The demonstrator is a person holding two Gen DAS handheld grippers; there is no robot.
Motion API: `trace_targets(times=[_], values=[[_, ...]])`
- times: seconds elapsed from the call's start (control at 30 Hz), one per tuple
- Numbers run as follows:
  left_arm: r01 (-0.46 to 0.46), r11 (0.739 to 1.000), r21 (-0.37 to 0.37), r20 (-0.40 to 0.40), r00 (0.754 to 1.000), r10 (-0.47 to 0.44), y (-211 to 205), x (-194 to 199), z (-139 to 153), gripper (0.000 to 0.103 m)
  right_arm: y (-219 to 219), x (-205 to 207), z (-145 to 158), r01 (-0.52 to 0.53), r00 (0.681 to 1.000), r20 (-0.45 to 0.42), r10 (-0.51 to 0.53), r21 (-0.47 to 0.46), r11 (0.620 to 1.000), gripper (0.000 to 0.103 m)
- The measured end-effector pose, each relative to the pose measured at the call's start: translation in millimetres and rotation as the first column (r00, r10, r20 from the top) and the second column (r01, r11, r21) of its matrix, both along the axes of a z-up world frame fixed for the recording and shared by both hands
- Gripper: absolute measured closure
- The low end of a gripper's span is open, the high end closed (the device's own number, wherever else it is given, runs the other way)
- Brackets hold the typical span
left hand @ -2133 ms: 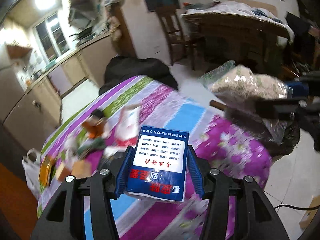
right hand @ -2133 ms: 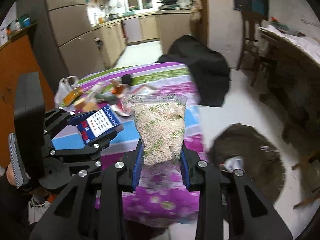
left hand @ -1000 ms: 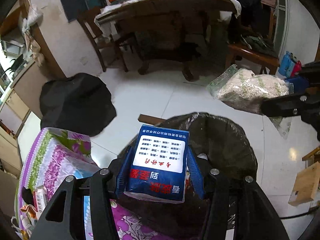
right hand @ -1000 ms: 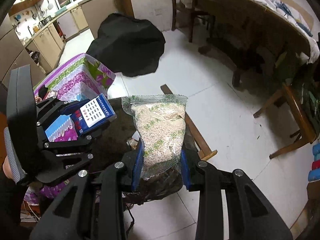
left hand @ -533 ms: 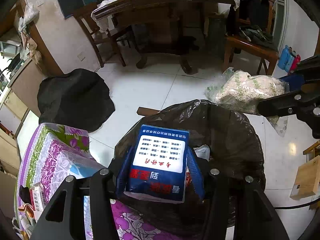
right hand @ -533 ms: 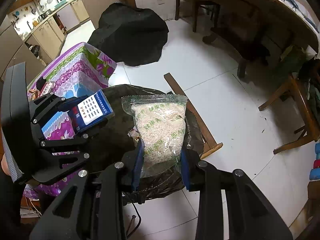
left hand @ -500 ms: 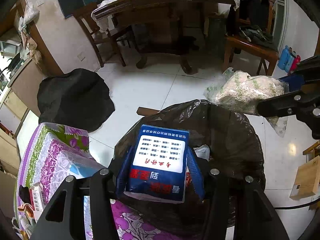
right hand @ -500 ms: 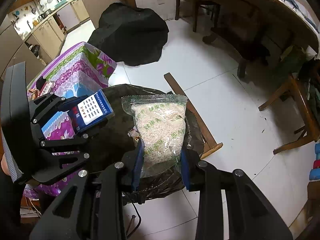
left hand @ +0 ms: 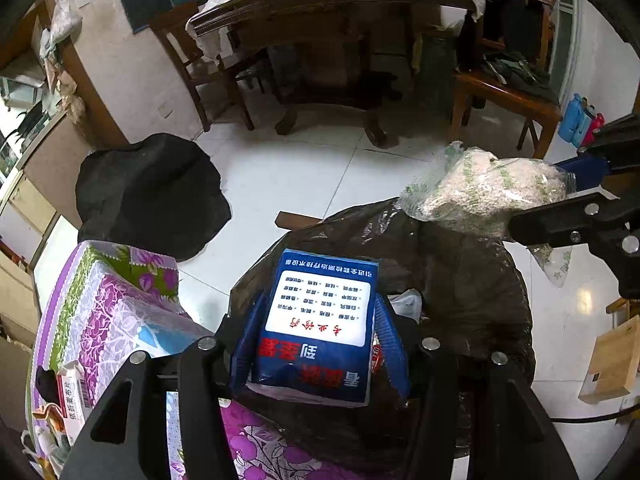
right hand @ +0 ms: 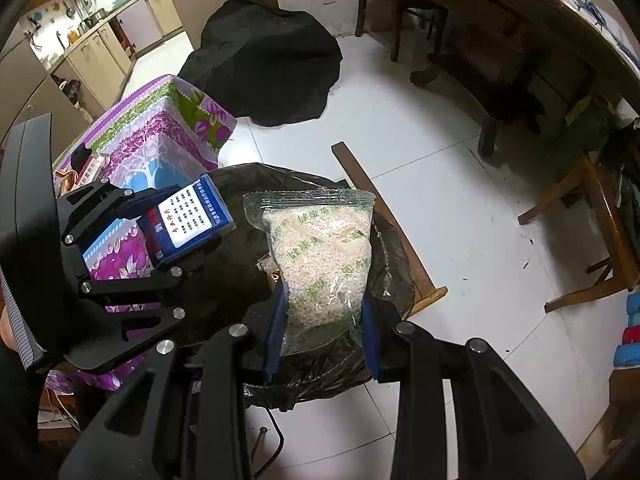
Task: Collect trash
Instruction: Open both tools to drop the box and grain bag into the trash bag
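My left gripper (left hand: 320,344) is shut on a blue and white packet (left hand: 320,320) with Chinese print and holds it above the open black trash bag (left hand: 460,280). My right gripper (right hand: 322,320) is shut on a clear bag of pale grains (right hand: 320,252), also above the black trash bag (right hand: 392,276). The grain bag (left hand: 488,188) shows at the right of the left wrist view. The left gripper and blue packet (right hand: 188,216) show at the left of the right wrist view. Some litter lies inside the bag.
A table with a purple flowered cloth (left hand: 112,308) stands left of the trash bag, with a small carton (left hand: 74,396) on it. A black cloth heap (right hand: 264,60) lies on the white tile floor. A wooden plank (right hand: 384,224), wooden chairs and a large table (left hand: 340,12) stand beyond.
Both grippers have swung from the cloth-covered table over to the trash bag and come lower and closer above its opening, each still holding its item.
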State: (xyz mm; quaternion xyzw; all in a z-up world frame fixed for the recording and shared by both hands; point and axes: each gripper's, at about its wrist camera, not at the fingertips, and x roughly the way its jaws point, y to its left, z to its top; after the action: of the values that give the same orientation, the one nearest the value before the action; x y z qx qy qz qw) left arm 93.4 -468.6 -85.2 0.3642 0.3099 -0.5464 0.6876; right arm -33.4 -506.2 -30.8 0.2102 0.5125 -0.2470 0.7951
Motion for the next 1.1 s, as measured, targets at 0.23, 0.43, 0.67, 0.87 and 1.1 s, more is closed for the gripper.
trace_targets(times=[0.23,0.43,0.67,0.87,1.1], values=[[-0.02,1.0,-0.005,-0.01,1.0,0.02,1,9,1,0.034,-4,1,1,0.009,1.0,0.018,-0.008,-0.019,1.0,0.05],[-0.015,1.0,-0.008,-0.012,1.0,0.015,4,9,0,0.034,-1,0,0,0.012,1.0,0.018,-0.012,-0.019,1.0,0.05],[-0.014,1.0,-0.006,-0.003,1.0,0.014,7,7,-2,0.034,2,2,-3,0.012,1.0,0.004,-0.012,-0.024,1.0,0.05],[-0.045,0.999,-0.026,0.009,0.999,0.046,18,11,1,0.034,9,6,-6,0.007,1.0,0.006,-0.006,-0.035,0.999,0.05],[-0.13,0.988,-0.078,0.042,0.99,0.133,46,24,6,0.034,25,11,-6,0.047,0.993,0.11,-0.038,-0.081,0.996,0.05]])
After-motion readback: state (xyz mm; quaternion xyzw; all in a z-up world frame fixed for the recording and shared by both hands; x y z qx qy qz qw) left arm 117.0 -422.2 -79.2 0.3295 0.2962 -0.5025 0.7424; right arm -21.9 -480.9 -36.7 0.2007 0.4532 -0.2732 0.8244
